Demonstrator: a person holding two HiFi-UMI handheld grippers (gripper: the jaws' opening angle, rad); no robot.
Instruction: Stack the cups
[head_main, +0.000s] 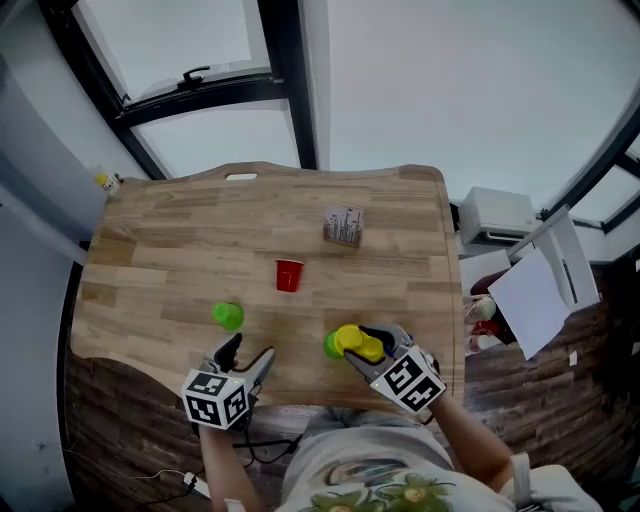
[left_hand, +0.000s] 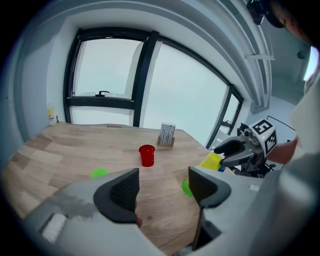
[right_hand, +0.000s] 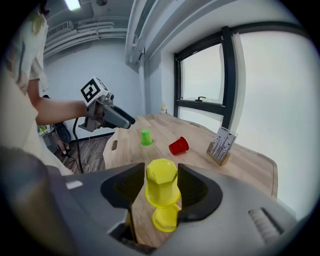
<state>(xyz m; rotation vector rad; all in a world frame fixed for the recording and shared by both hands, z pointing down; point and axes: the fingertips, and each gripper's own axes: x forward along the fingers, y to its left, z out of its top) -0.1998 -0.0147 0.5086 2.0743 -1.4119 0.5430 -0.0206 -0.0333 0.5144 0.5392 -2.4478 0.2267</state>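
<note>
Yellow cup (right_hand: 161, 192), faceted base, in right claw (right_hand: 160, 171)

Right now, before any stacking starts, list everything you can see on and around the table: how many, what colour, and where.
table: 1, light wood, below the windows
red cup: 1, red, table middle
green cups: 2, green, one near left, the other near edge beside the yellow cup
yellow cup: 1, yellow, in the right gripper
card holder: 1, wood with pale cards, far side
small bottle: 1, yellowish, far left corner
left gripper: 1, grey, open, empty
right gripper: 1, grey, closed on the yellow cup
</note>
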